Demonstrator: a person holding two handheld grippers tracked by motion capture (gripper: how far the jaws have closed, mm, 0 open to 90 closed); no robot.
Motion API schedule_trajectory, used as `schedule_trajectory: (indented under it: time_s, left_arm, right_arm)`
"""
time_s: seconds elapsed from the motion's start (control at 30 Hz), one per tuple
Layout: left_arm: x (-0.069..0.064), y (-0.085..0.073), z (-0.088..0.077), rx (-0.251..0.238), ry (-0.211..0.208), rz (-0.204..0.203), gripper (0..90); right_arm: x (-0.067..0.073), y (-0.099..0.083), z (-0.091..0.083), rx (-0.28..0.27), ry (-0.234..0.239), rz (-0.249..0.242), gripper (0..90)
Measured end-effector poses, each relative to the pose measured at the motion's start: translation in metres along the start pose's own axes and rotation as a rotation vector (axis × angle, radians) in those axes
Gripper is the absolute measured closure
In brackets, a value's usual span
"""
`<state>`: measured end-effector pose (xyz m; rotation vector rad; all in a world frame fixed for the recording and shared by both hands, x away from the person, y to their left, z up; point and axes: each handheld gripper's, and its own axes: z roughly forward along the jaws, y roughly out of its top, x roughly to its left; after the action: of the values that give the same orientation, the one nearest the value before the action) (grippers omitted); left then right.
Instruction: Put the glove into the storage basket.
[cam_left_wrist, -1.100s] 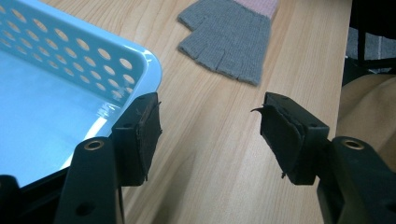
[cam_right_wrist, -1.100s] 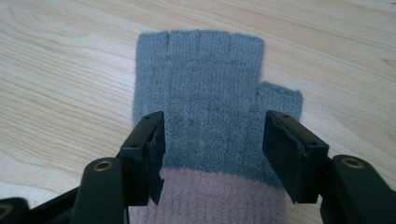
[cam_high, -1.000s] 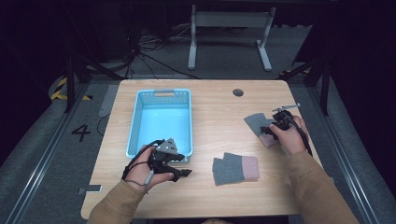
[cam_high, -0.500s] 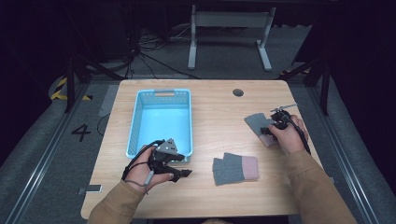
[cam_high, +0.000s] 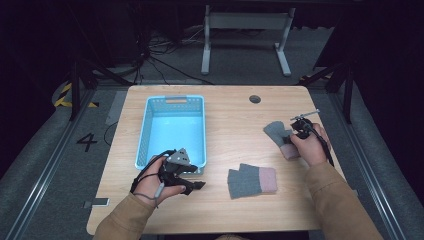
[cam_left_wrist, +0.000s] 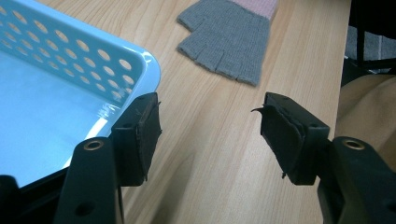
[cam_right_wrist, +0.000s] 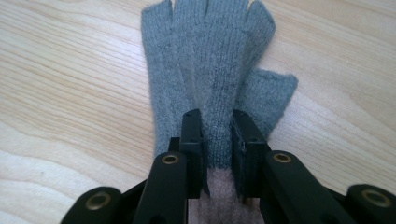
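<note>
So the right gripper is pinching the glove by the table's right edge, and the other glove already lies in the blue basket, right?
Not quite. The right gripper does pinch that glove, its jaws having just been closing, but the high view shows the other glove on the table, beside the basket.

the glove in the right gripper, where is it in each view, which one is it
High view: the glove lies at the table's right edge, under the right gripper.
Right gripper view: it fills the centre, fingers pointing up, the gripper's jaws pinching a fold near the pink cuff.
Left gripper view: not this glove; the one there is the other glove beside the basket.
Shared landmark: the pink cuff on grey knit.
</note>
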<state>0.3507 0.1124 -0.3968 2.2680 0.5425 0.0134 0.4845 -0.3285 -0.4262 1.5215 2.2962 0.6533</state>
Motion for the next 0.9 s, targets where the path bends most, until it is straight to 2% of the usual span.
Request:
schedule_trajectory:
  time_s: [0.37, 0.67, 0.9]
  left_arm:
    - [-0.001, 0.000, -0.001, -0.001, -0.001, 0.003, 38.5]
    - [-0.001, 0.000, -0.002, -0.004, 0.002, 0.001, 38.5]
    - [-0.001, 0.001, -0.001, -0.008, 0.007, 0.007, 38.5]
  right_arm:
    - [0.008, 0.007, -0.035, -0.060, 0.036, -0.045, 76.5]
    - [0.016, 0.009, -0.055, -0.063, 0.061, -0.115, 76.6]
    - [0.030, 0.004, -0.069, -0.076, 0.117, -0.181, 76.5]
